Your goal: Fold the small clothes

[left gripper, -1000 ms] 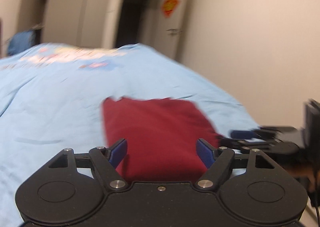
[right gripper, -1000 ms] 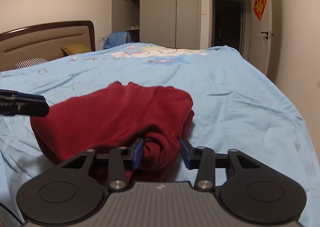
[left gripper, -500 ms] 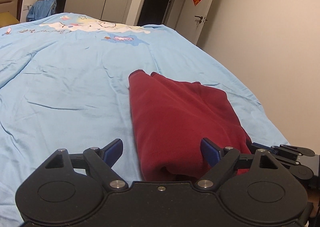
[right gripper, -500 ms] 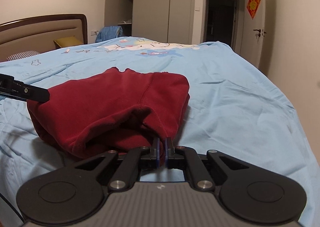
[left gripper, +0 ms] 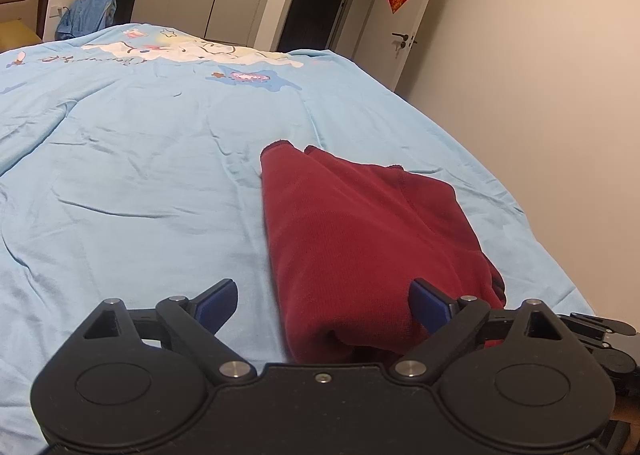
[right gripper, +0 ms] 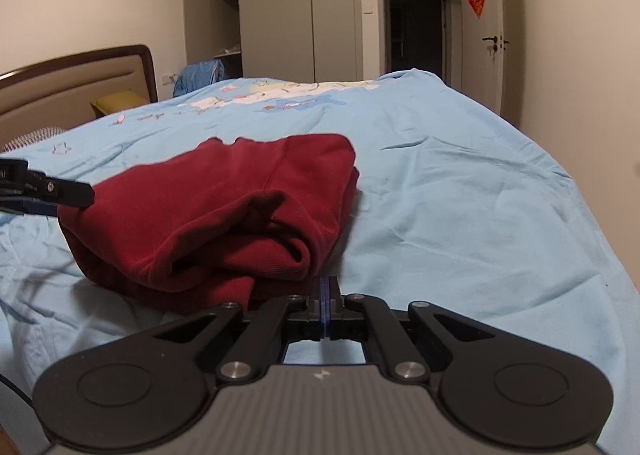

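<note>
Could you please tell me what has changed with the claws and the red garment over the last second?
The right claw went from open around the garment's near edge to shut; whether it pinches fabric is unclear. The left claw swung leftwards, so the garment now sits towards its right finger rather than centred. It stayed open, and the garment stayed folded on the blue bedspread.
</note>
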